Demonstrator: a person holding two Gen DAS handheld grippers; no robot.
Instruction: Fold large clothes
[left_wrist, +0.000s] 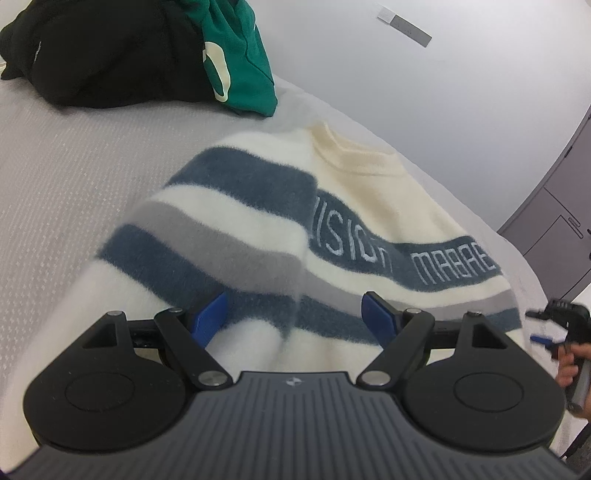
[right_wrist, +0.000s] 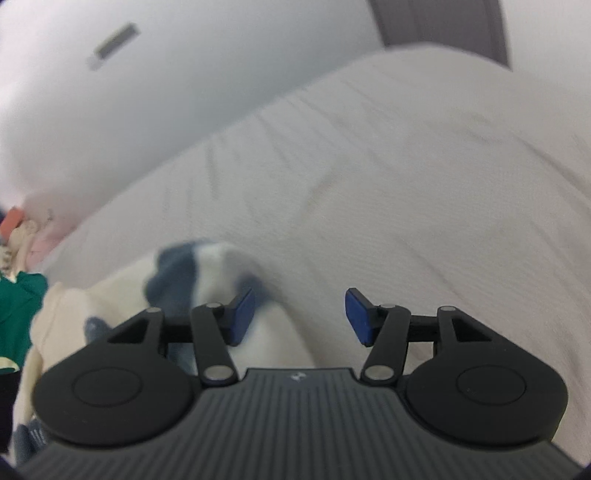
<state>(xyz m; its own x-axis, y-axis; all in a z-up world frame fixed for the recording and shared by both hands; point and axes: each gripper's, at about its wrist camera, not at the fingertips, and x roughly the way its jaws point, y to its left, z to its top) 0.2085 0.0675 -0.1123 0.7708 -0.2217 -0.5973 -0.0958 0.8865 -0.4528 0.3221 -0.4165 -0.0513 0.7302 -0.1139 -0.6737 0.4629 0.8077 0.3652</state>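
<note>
The striped sweater (left_wrist: 325, 221) is laid on the bed, its cream collar turned toward the wall and one fuzzy sleeve folded across its front. Navy, grey and white bands are seen across it, with a lettered navy band over the chest. It is judged soft, light and limp: it should sag wherever it is not supported, and the brushed knit should grip the pads rather than slip. A hold is best taken at the hem corners or the shoulder seams, where the fabric is doubled.

The left gripper (left_wrist: 295, 317) is held over the sweater's near end, its jaws wide apart with cloth below them but nothing pinched. The right gripper (right_wrist: 299, 314) is at the sweater's right edge, its jaws apart; a bunched fold of the knit lies beside the left pad, not clamped, though blur leaves contact uncertain.

Beyond the sweater's collar, a black garment (left_wrist: 110, 55) and a green garment (left_wrist: 240, 62) are heaped. The bed cover (left_wrist: 55, 177) under the sweater is pale grey and textured. Behind it a white wall (left_wrist: 443, 92) is seen, and a grey cabinet (left_wrist: 554, 206) to the sweater's right.
</note>
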